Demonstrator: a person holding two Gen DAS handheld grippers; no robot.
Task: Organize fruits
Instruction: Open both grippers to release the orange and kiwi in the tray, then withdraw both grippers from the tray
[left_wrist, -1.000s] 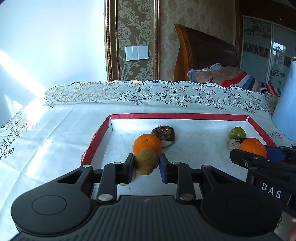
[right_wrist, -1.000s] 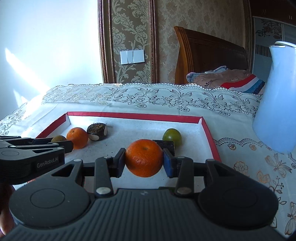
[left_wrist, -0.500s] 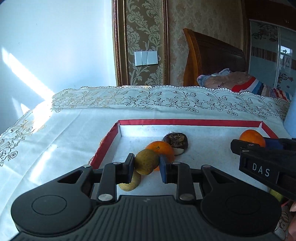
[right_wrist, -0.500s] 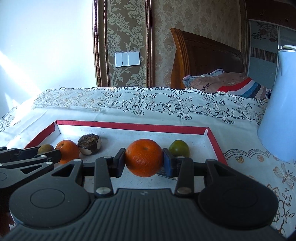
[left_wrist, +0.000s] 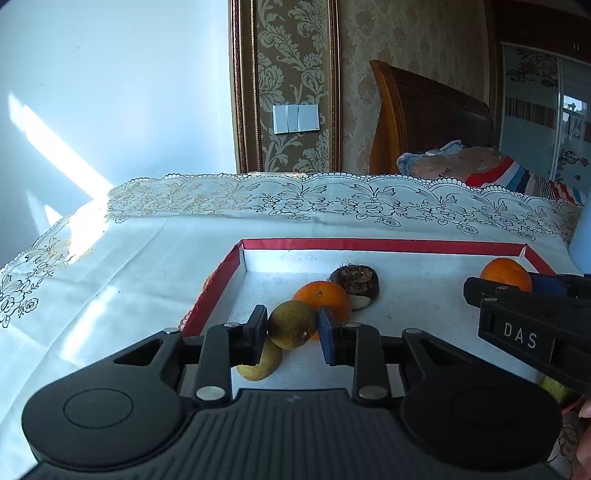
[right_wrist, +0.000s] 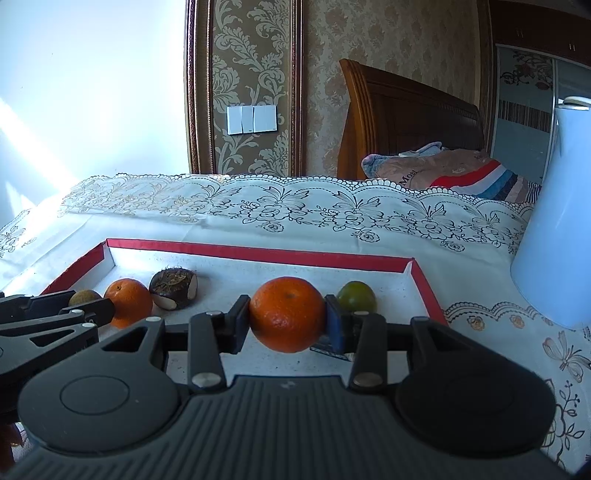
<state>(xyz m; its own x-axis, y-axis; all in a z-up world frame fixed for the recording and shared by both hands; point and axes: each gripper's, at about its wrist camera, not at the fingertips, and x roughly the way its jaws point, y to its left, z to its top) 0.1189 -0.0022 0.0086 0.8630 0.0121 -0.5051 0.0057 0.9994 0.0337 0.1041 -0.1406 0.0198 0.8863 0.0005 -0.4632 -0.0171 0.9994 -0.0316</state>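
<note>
A white tray with a red rim (left_wrist: 369, 245) lies on the lace tablecloth. My left gripper (left_wrist: 291, 332) is shut on a round brown-green fruit (left_wrist: 290, 326), held just above the tray's near left corner. Behind that fruit sit an orange (left_wrist: 328, 293) and a dark brown halved fruit (left_wrist: 354, 282). A yellow curved piece (left_wrist: 258, 367) lies under the left finger. My right gripper (right_wrist: 288, 317) is shut on a second orange (right_wrist: 288, 314) over the tray's right half, with a green citrus (right_wrist: 356, 297) just behind it.
A tall pale blue jug (right_wrist: 554, 240) stands on the cloth right of the tray. A yellow-green fruit (left_wrist: 554, 389) lies low at the right, beside a person's fingertip (left_wrist: 585, 410). A wooden headboard and bedding are beyond the table. Bare cloth spreads left of the tray.
The right gripper with its orange shifted slightly over the tray early on, then held still. The left gripper keeps its fruit and has barely moved.
</note>
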